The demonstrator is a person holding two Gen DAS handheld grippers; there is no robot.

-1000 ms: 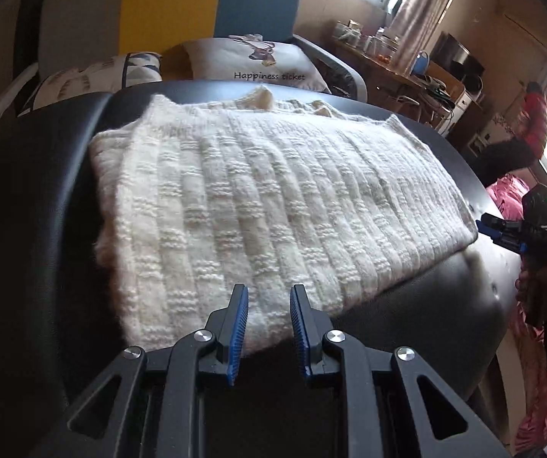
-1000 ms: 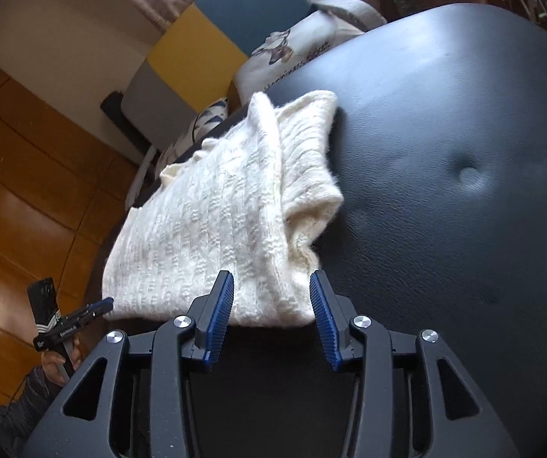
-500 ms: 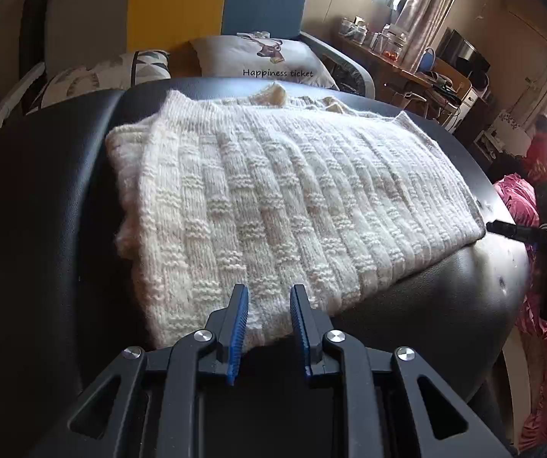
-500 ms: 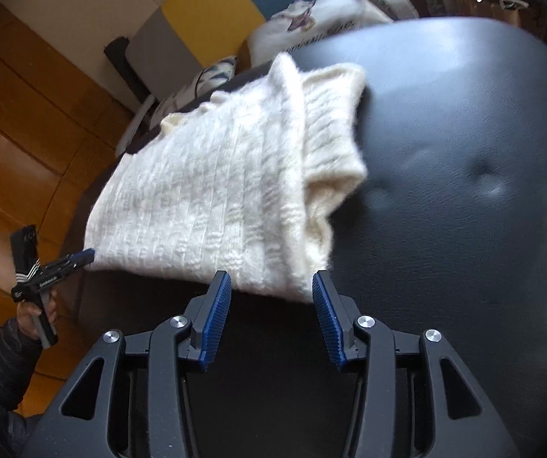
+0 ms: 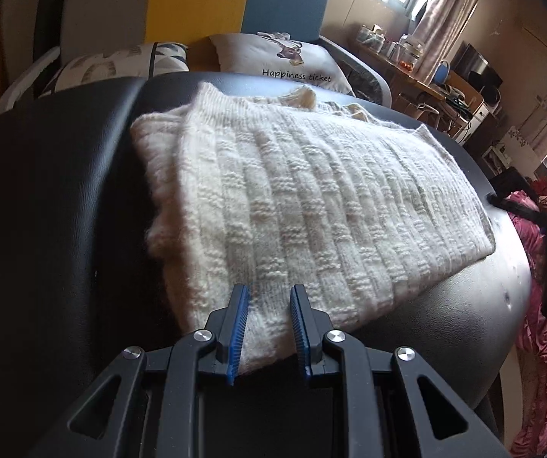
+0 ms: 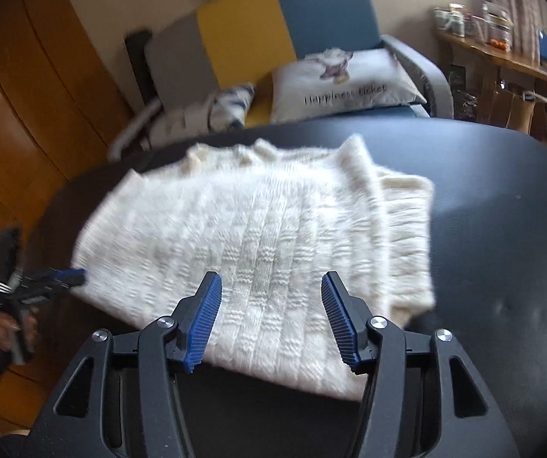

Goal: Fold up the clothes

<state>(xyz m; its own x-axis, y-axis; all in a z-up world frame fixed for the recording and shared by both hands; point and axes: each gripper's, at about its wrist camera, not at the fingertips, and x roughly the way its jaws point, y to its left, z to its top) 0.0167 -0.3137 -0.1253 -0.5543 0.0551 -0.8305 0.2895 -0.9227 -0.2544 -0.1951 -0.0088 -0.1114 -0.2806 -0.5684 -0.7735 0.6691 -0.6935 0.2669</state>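
A cream knit sweater (image 5: 311, 198) lies folded flat on a black padded surface (image 5: 44, 229). My left gripper (image 5: 269, 288) hovers at its near edge, jaws slightly apart. The knit edge shows in the gap, unsqueezed. In the right wrist view the sweater (image 6: 266, 221) spreads across the black surface (image 6: 502, 210). My right gripper (image 6: 271, 275) hangs over its near long edge; its jaws are opening, the pads clear of the knit below. The left gripper (image 6: 63, 276) appears there at the sweater's left corner. The right gripper (image 5: 502, 202) shows dark past the sweater's far right corner.
Behind the surface stands a sofa with a grey, yellow and blue back and a "Happiness ticket" pillow (image 5: 285, 61). A wooden desk with jars (image 5: 407, 61) is at the back right, pink cloth (image 5: 541, 324) at the right. Wooden cabinets (image 6: 25, 114) line the left.
My right gripper swung round from the sweater's narrow end to its long side, rolled, and its jaws widened. The left gripper's view barely shifted, the sweater edge a little nearer.
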